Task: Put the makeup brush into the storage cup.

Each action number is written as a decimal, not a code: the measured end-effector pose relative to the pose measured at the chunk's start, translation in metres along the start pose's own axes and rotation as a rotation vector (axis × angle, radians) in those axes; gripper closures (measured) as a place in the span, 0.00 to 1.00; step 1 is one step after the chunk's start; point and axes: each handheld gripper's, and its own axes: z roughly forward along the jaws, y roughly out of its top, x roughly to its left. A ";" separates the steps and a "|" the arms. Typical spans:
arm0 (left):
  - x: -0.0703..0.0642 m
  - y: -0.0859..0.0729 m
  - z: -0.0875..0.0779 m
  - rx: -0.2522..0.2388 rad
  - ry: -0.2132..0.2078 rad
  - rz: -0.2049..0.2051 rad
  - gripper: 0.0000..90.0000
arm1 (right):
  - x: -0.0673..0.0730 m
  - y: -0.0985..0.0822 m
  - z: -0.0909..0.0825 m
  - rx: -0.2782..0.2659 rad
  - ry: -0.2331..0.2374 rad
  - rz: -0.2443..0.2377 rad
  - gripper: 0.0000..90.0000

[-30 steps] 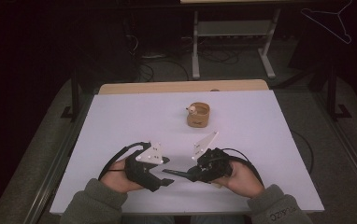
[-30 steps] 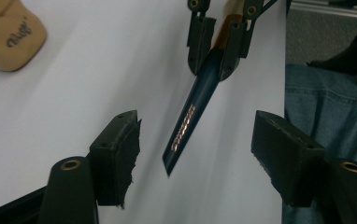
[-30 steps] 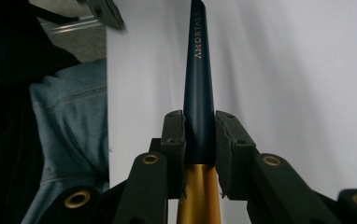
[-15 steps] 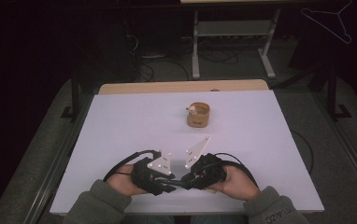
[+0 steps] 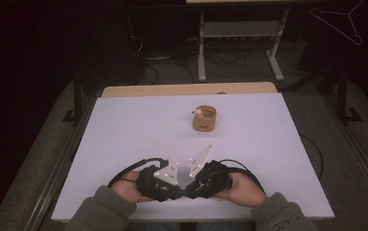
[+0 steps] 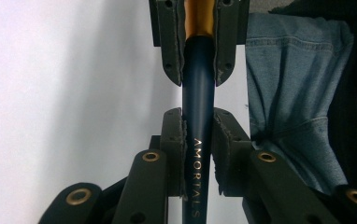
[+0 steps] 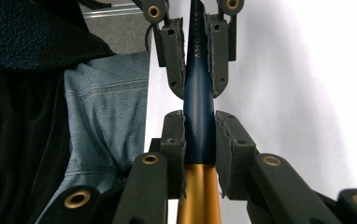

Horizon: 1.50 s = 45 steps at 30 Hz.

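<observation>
A slim dark blue pen [image 6: 197, 84] with a gold section [image 6: 199, 18] and the word AMORTALS on it lies level between my two grippers, just above the white table [image 5: 138, 130] near its front edge. In the left gripper view, my left gripper [image 6: 198, 114] is shut on the lettered blue end; its jaws have just been closing with the pen between them. My right gripper [image 7: 199, 114] faces it, shut on the pen [image 7: 199, 93] where blue meets gold [image 7: 199, 196]. In the high view the left gripper [image 5: 178, 194] and right gripper [image 5: 191, 191] meet tip to tip.
A small round wooden cup [image 5: 205, 119] with a pale little thing at its rim [image 5: 198, 113] stands at the table's middle, far from both hands. Behind the table are a metal rack [image 5: 240, 33] and floor cables. A wire hanger [image 5: 341, 21] hangs at the top right.
Both hands have drawn together and slid a little toward the front edge. The left jaws, open a second ago, have closed on the pen's blue end.
</observation>
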 end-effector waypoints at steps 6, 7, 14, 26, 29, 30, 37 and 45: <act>-0.003 -0.001 -0.002 -0.022 0.026 0.032 0.86 | 0.000 -0.002 -0.003 -0.013 -0.007 0.000 0.81; -0.003 -0.001 -0.003 -0.032 0.031 0.035 0.86 | 0.000 -0.002 -0.003 -0.013 -0.007 0.000 0.81; -0.001 -0.004 -0.008 -0.060 0.041 0.022 0.86 | -0.004 -0.008 -0.005 -0.014 -0.009 0.006 0.73; 0.001 -0.011 -0.013 -0.106 0.012 -0.017 0.86 | -0.008 -0.018 -0.011 -0.016 0.004 -0.004 0.76; 0.001 -0.010 -0.008 -0.072 0.000 -0.019 0.86 | -0.007 -0.017 -0.011 0.000 0.013 0.011 0.77; 0.000 -0.010 -0.006 -0.056 -0.007 -0.019 0.85 | -0.007 -0.017 -0.011 0.004 0.013 0.004 0.77; -0.001 -0.007 0.002 -0.033 -0.011 -0.025 0.84 | -0.003 -0.009 -0.016 0.023 -0.011 -0.020 0.77; 0.000 -0.005 -0.002 -0.054 0.043 -0.025 0.86 | -0.004 -0.005 -0.032 -0.039 -0.037 0.002 0.76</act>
